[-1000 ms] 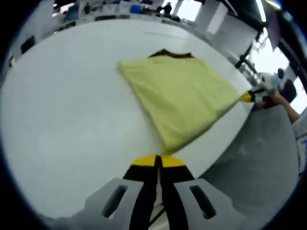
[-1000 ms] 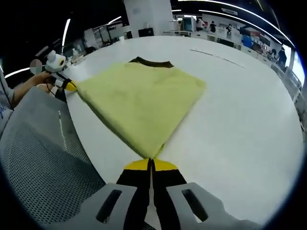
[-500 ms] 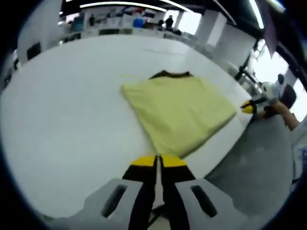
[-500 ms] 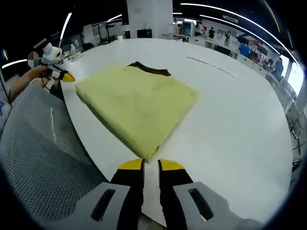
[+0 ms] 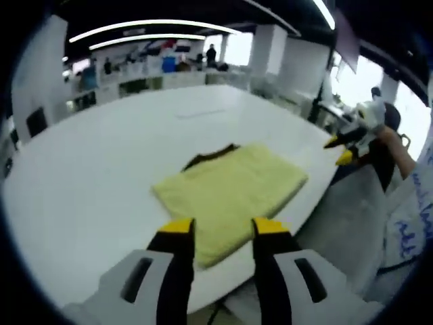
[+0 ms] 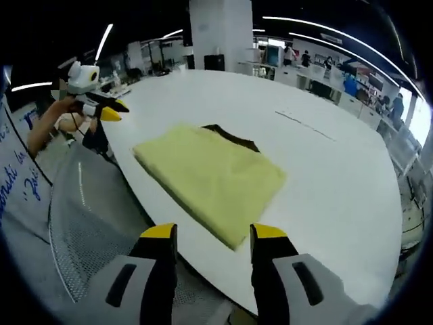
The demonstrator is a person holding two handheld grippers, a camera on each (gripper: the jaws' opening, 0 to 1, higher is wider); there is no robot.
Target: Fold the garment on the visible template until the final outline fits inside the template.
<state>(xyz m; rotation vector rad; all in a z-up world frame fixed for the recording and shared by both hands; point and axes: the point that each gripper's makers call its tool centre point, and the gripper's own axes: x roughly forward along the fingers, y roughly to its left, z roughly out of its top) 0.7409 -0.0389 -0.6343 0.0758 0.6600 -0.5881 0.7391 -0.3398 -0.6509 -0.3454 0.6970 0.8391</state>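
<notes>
The folded garment (image 5: 226, 196) lies flat near the front edge of the white tabletop (image 5: 101, 176) — a soft, pale yellow cloth with a fine, slightly fuzzy weave, folded into a rough rectangle. A dark brown collar band (image 5: 206, 154) peeks out at its far edge. In the left gripper view, the left tool (image 5: 218, 228) hovers just above the garment's near corner, its black jaws with yellow tips spread wide with nothing between them. To the right in that view, a person's hand (image 5: 384, 137) holds the right tool (image 5: 340, 149) beyond the table's edge, well apart from the cloth; its yellow tips are small there, and the gap between them is hard to judge from this side.

In the right gripper view, a hand (image 6: 57, 122) at the left holds the left tool (image 6: 114, 110) off the table's edge, near a sleeve with blue writing (image 6: 20, 176). The garment (image 6: 210, 177) sits at the middle, its creases shallow and its edges fairly straight, the collar (image 6: 233, 137) pointing away. The right tool (image 6: 215, 235) hangs over the near edge with its jaws wide apart and empty.

The tabletop (image 6: 338, 176) is smooth, matt and large, with a rounded edge and a faint thin line (image 6: 304, 125) marked farther back. A grey mesh chair back (image 6: 88, 223) stands just below it. Around is a big open room — white columns (image 6: 220, 34), long ceiling light strips (image 6: 325, 37), distant benches.
</notes>
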